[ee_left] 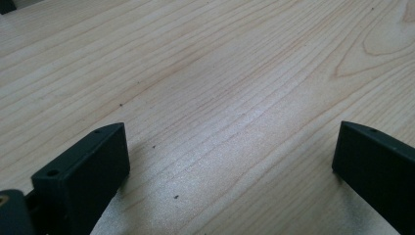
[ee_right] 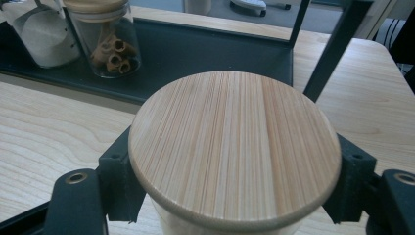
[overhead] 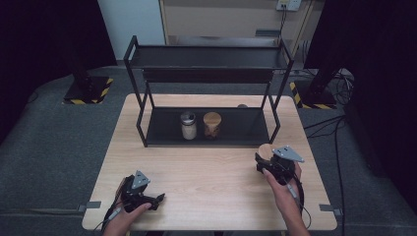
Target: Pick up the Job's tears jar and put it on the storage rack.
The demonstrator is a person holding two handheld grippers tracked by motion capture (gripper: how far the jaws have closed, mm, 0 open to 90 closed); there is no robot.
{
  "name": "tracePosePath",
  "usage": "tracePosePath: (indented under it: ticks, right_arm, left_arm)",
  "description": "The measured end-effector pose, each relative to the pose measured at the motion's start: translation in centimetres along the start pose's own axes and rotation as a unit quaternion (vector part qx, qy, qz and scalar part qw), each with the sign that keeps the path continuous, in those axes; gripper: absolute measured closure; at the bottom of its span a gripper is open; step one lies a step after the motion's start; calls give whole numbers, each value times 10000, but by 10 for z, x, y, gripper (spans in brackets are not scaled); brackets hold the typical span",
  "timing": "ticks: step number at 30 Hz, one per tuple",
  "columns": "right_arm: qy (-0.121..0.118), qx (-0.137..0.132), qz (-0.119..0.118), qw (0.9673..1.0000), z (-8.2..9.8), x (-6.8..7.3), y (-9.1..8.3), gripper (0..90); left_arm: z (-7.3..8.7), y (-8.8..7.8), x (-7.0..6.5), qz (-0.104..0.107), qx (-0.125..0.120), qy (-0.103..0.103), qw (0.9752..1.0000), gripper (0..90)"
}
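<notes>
– What is the right gripper (ee_right: 235, 196) holding?
– It is squeezing a jar with a wooden lid (ee_right: 235, 147), low in the middle of its own view. The high view is showing that jar (overhead: 264, 150) at the lower right of the table (overhead: 206, 167).
– And the left gripper (ee_left: 230, 161)?
– Its jaws are sitting wide apart over bare wood.

A pale wooden bench (overhead: 206, 172) in a dark room with grey floor

The bench carries a black metal shelf rack (overhead: 209, 73) at its far side. Around it lies a grey carpet floor (overhead: 54, 137). Black curtains (overhead: 44, 34) hang at both sides, and a light wall panel (overhead: 130, 19) stands behind the rack. Yellow-black striped base plates (overhead: 88, 91) rest on the floor, and cables (overhead: 339, 123) run at the right.
</notes>
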State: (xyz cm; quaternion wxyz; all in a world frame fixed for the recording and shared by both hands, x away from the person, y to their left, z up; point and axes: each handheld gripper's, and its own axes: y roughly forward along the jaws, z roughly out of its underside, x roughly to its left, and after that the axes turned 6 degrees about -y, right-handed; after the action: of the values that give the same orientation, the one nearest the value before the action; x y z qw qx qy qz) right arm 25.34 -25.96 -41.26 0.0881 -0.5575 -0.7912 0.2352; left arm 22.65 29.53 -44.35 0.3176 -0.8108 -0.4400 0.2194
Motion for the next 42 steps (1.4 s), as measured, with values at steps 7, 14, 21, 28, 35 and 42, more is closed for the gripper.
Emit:
tracePosePath:
  ticks: [7, 14, 21, 28, 35, 42]
  right_arm:
    - [-53, -15, -93, 9999, -5, 6, 3, 261]
    - [-114, 5, -153, 9998, -9, 11, 7, 261]
    - [-141, -13, -200, 9997, -12, 16, 10, 261]
    - [-151, -15, -233, 9996, -14, 19, 13, 261]
    - [-167, -10, -267, 9995, -17, 21, 16, 261]
    - [-185, -33, -312, 9993, -20, 25, 19, 261]
  left_arm:
    - [0, 0, 0, 1, 0, -2, 10000, 0]
    - [0, 0, 0, 2, 2, 0, 10000, 0]
    - [0, 0, 0, 2, 2, 0, 10000, 0]
    - [0, 0, 0, 2, 2, 0, 10000, 0]
    - [0, 0, 0, 3, 2, 0, 10000, 0]
    - [0, 0, 0, 4, 3, 1, 10000, 0]
